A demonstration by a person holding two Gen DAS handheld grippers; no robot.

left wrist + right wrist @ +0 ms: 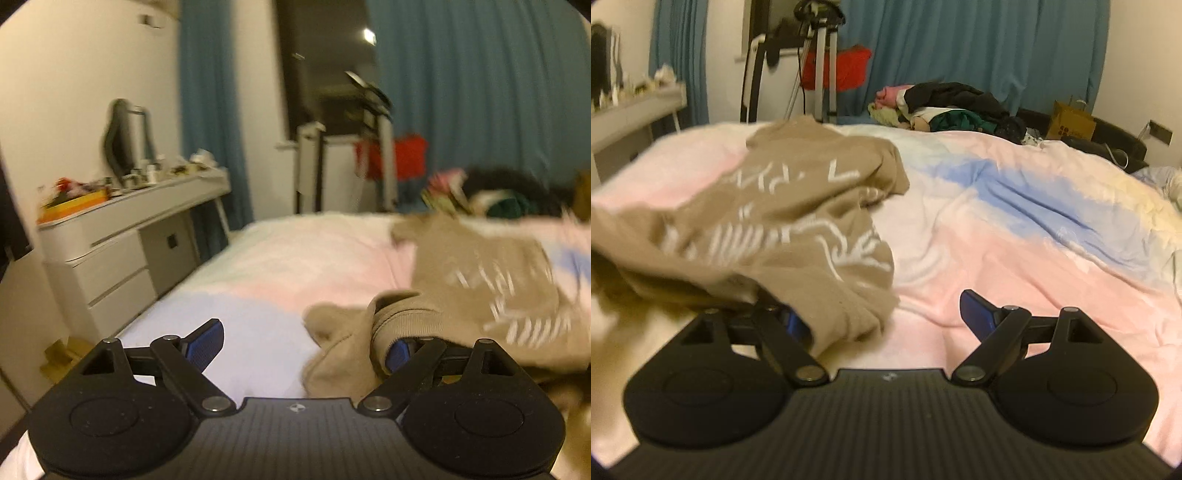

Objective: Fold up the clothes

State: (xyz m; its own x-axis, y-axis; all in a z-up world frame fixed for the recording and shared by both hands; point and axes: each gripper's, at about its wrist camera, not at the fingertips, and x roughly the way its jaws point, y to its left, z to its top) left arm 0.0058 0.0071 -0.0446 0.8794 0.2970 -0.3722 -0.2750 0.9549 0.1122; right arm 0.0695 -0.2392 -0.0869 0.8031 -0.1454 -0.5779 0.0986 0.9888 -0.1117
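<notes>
Both tools, left point(301, 345) & right point(884, 319), gape wide; tan shirt point(783, 206) only drapes one finger each, so it could slide off the bed point(1015, 258).

Both wrist cams low, sharing bed point(258, 266) w/ shirt point(798, 206).

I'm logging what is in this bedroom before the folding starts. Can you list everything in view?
tan garment: one, tan with white lettering, crumpled on the bed, draped over one finger of each gripper
bed cover: one, pink, blue and pale yellow, spread over the bed
clothes pile: one heap, black, green, pink, at the bed's far edge
red garment: one, red, hanging past the bed
tripod: one, silver, before the curtain
curtains: blue, back wall
paper bag: one, brown, far right
dresser: one, white, cluttered top, left wall
left gripper: black, blue pads, open
right gripper: black, blue pads, open
</notes>
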